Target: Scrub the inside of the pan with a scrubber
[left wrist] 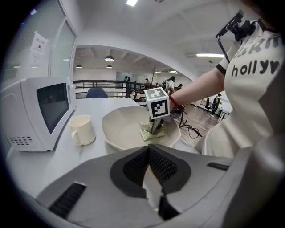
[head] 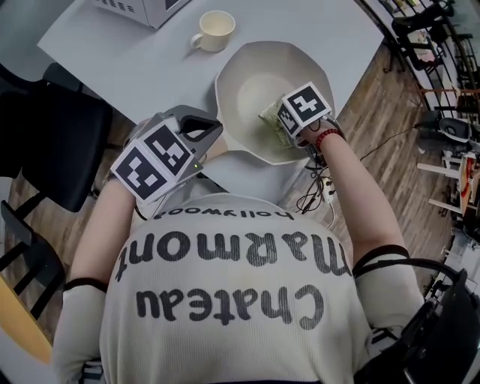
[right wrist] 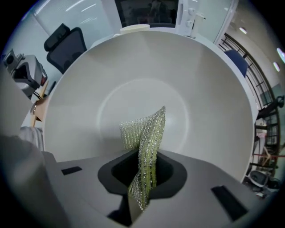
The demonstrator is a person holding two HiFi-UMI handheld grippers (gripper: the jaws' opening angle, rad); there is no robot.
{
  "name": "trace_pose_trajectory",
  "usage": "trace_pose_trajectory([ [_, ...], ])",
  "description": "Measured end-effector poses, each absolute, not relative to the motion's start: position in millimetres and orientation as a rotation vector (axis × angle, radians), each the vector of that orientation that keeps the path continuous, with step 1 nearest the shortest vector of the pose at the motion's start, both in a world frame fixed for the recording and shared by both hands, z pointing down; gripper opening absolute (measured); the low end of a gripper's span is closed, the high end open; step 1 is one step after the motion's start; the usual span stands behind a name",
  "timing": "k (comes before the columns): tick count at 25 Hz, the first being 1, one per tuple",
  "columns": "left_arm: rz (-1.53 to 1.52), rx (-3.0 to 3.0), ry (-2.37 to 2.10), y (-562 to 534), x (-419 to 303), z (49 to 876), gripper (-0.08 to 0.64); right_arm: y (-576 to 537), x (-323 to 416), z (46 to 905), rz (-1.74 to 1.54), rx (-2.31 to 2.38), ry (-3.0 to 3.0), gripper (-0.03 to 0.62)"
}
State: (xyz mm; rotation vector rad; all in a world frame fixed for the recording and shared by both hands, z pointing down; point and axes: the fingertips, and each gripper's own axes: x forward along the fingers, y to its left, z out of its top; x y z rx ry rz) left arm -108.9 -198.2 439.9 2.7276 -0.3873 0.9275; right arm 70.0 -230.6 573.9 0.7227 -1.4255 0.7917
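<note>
A wide pale pan point(head: 255, 82) sits on the grey table point(head: 127, 67). My right gripper point(head: 280, 129) reaches down inside it, shut on a green-silver mesh scrubber point(head: 271, 118) that rests against the pan's inner wall. In the right gripper view the scrubber point(right wrist: 149, 133) stands folded between the pads over the pan's floor point(right wrist: 200, 89). My left gripper point(head: 213, 141) is at the pan's near-left edge, shut on a pale strip, the pan's handle point(left wrist: 151, 178). From the left gripper view the pan point(left wrist: 122, 129), the scrubber point(left wrist: 149, 133) and the right gripper point(left wrist: 156, 127) lie straight ahead.
A cream mug point(head: 215, 31) stands on the table just behind the pan, and a white microwave point(head: 142, 9) sits at the far edge. A black chair point(head: 45, 142) is to the left. Cables point(head: 315, 191) hang by the table's near right corner.
</note>
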Motion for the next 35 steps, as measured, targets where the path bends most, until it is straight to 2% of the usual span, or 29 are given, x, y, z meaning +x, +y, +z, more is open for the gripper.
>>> trace_pose_trajectory([
  [17,0.906,2.662,-0.534,-187.4,-162.6,438.8,0.005,-295.8,126.0,554.3,0.182,0.736,-1.156,0.051],
  [26,0.876,2.638,-0.551,-189.7,-174.0,443.0,0.005,-333.6,138.7,521.9,0.055,0.834,-1.17,0.051],
  [28,0.872,2.639,-0.548,-190.1,-175.1,444.0,0.005,-330.3,129.1,519.5,0.172,0.884,-1.241,0.051],
  [30,0.869,2.636,-0.539,-190.4,-176.9,446.9,0.005,-317.9,99.4,514.6,0.432,0.931,-1.392,0.052],
  [33,0.845,2.625,-0.514,-192.6,-172.8,449.0,0.005,-275.4,12.7,501.7,1.134,0.772,-1.655,0.052],
  [35,0.831,2.629,-0.495,-194.1,-163.9,446.7,0.005,-244.8,-37.0,491.2,1.473,0.535,-1.703,0.052],
])
